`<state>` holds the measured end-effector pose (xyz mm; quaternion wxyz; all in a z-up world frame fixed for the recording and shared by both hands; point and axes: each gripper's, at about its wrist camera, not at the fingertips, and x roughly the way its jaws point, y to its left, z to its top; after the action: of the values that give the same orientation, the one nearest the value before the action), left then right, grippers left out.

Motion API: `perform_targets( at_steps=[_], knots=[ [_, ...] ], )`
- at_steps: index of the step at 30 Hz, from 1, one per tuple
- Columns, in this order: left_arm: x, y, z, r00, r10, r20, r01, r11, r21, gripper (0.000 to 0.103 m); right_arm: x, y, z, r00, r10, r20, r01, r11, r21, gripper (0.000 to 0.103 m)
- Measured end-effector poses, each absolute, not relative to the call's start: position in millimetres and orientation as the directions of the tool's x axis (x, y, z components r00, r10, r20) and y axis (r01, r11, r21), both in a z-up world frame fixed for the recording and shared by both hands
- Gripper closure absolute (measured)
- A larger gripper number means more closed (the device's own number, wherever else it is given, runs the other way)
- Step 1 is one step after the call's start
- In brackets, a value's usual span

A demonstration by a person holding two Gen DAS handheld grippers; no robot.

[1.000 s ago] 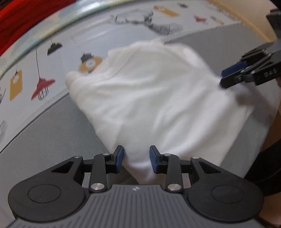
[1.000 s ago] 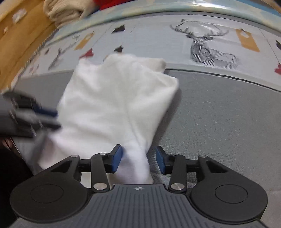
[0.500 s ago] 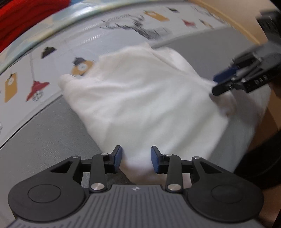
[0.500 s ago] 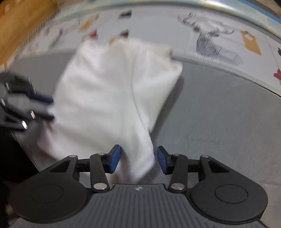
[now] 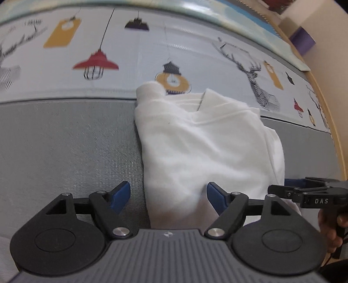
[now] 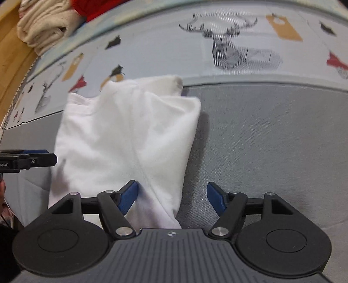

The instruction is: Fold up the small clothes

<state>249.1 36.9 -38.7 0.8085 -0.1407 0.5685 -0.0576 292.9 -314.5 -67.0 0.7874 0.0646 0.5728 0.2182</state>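
on the left of the left wrist view lies bare grey surface [image 5: 65,141], with a printed mat [image 5: 130,56] of lamps and stags behind it. next comes the left gripper [image 5: 168,192], its jaws opening: the blue pads stand apart, the left pad over grey cloth, the right one beside the near left corner of the white garment [image 5: 204,152], which lies between them but is not pressed. the garment lies on the grey surface with its far end, a rolled cuff or collar, reaching onto the printed mat. it looks folded into a narrow panel, side seams turned in. further right, at the garment's near right corner, is the right gripper [image 5: 287,185]; a hand [image 5: 330,226] shows under it.

in the right wrist view the left gripper's tip [image 6: 43,157] sits at the far left, just beside the garment [image 6: 130,135]. the right gripper [image 6: 171,196] is likewise opening, pads apart, the near right corner of the garment between them and loose. right of that is bare grey surface [image 6: 271,141]. at top left a cream folded cloth [image 6: 43,24] and something red [image 6: 91,6] sit off the mat.

as a judgement: the lengthwise fold seems done and just let go; a crosswise fold, bringing the near hem toward the far end, looks left to do, then setting it aside.
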Motion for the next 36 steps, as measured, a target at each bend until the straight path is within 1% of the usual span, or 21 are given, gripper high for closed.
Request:
perform_targets(
  at_steps=[5, 8, 9, 10, 11, 13, 14, 16, 18, 19, 21, 22, 24, 26, 28, 31, 32, 33, 34, 36],
  knots=[
    [261.0, 36.5, -64.3, 0.297, -0.336, -0.894, -0.078, 0.924, -0.373, 0.022, 302.9, -310.1, -73.9, 0.226, 0.457, -0.860, -0.239, 0.882, 0.406, 0.029],
    [267.2, 27.7, -63.8, 0.317, -0.316, -0.894, -0.022, 0.940, -0.340, 0.025, 307.5, -302.9, -73.9, 0.234, 0.467, -0.853, -0.245, 0.877, 0.413, 0.029],
    [269.1, 24.6, -62.8, 0.330, -0.308, -0.892, -0.001, 0.945, -0.326, 0.032, 308.8, -300.7, -73.2, 0.235, 0.478, -0.846, -0.251, 0.871, 0.422, 0.036],
    [270.6, 22.7, -62.9, 0.341, -0.299, -0.891, 0.016, 0.950, -0.313, 0.038, 310.3, -298.9, -72.6, 0.233, 0.492, -0.839, -0.252, 0.864, 0.437, 0.046],
    [272.1, 22.0, -64.2, 0.349, -0.294, -0.890, 0.027, 0.952, -0.304, 0.041, 312.5, -297.4, -71.7, 0.236, 0.500, -0.833, -0.246, 0.860, 0.447, 0.050],
    [273.9, 21.6, -58.5, 0.388, -0.280, -0.878, 0.050, 0.958, -0.283, 0.057, 315.7, -293.9, -69.1, 0.243, 0.499, -0.832, -0.243, 0.862, 0.446, 0.058],
    [274.5, 20.8, -54.4, 0.416, -0.267, -0.869, 0.058, 0.962, -0.268, 0.059, 316.8, -292.0, -67.4, 0.259, 0.496, -0.829, -0.246, 0.864, 0.440, 0.060],
    [273.9, 18.0, -42.1, 0.493, -0.214, -0.843, 0.093, 0.977, -0.193, 0.061, 321.2, -290.2, -61.1, 0.308, 0.499, -0.810, -0.240, 0.865, 0.442, 0.068],
    [272.6, 16.5, -30.3, 0.574, -0.143, -0.806, 0.106, 0.989, -0.101, 0.061, 325.8, -288.9, -52.1, 0.364, 0.530, -0.766, -0.222, 0.848, 0.481, 0.074],
    [272.2, 15.9, -26.0, 0.610, -0.105, -0.786, 0.105, 0.993, -0.051, 0.061, 326.2, -286.6, -46.4, 0.395, 0.546, -0.739, -0.230, 0.838, 0.495, 0.075],
    [272.1, 17.7, -19.3, 0.660, -0.018, -0.751, 0.073, 0.997, 0.040, 0.060, 323.7, -273.4, -32.1, 0.456, 0.557, -0.694, -0.285, 0.831, 0.478, 0.076],
    [272.9, 22.1, -16.8, 0.667, 0.007, -0.745, 0.045, 0.998, 0.049, 0.060, 322.2, -267.3, -27.6, 0.474, 0.565, -0.676, -0.308, 0.825, 0.473, 0.076],
    [272.7, 39.0, -10.8, 0.678, 0.020, -0.734, -0.023, 1.000, 0.006, 0.058, 323.8, -259.9, -22.8, 0.495, 0.569, -0.657, -0.322, 0.822, 0.469, 0.075],
    [271.1, 52.3, -6.4, 0.681, 0.000, -0.733, -0.056, 0.997, -0.053, 0.057, 328.1, -256.2, -24.2, 0.526, 0.492, -0.694, -0.273, 0.870, 0.410, 0.075],
    [268.7, 60.4, -7.6, 0.666, -0.028, -0.746, -0.057, 0.994, -0.089, 0.057, 332.7, -257.7, -25.1, 0.542, 0.436, -0.718, -0.236, 0.899, 0.368, 0.072],
    [271.1, 59.8, -21.7, 0.581, -0.067, -0.811, -0.004, 0.996, -0.086, 0.056, 331.1, -254.9, -18.5, 0.542, 0.473, -0.695, -0.279, 0.881, 0.382, 0.072],
    [271.8, 58.4, -31.2, 0.527, -0.080, -0.846, 0.019, 0.996, -0.082, 0.054, 328.4, -253.6, -17.6, 0.527, 0.494, -0.691, -0.302, 0.869, 0.392, 0.072],
    [270.9, 54.9, -43.3, 0.467, -0.075, -0.881, 0.042, 0.997, -0.063, 0.048, 326.3, -248.7, -18.6, 0.501, 0.511, -0.699, -0.335, 0.859, 0.388, 0.070],
    [267.9, 51.7, -51.6, 0.440, -0.054, -0.896, 0.059, 0.998, -0.031, 0.042, 325.2, -243.4, -22.5, 0.477, 0.499, -0.724, -0.360, 0.862, 0.357, 0.066],
    [264.0, 49.5, -48.3, 0.469, -0.020, -0.883, 0.066, 0.998, 0.012, 0.037, 324.0, -231.3, -38.5, 0.419, 0.385, -0.822, -0.383, 0.896, 0.225, 0.065]
  ],
)
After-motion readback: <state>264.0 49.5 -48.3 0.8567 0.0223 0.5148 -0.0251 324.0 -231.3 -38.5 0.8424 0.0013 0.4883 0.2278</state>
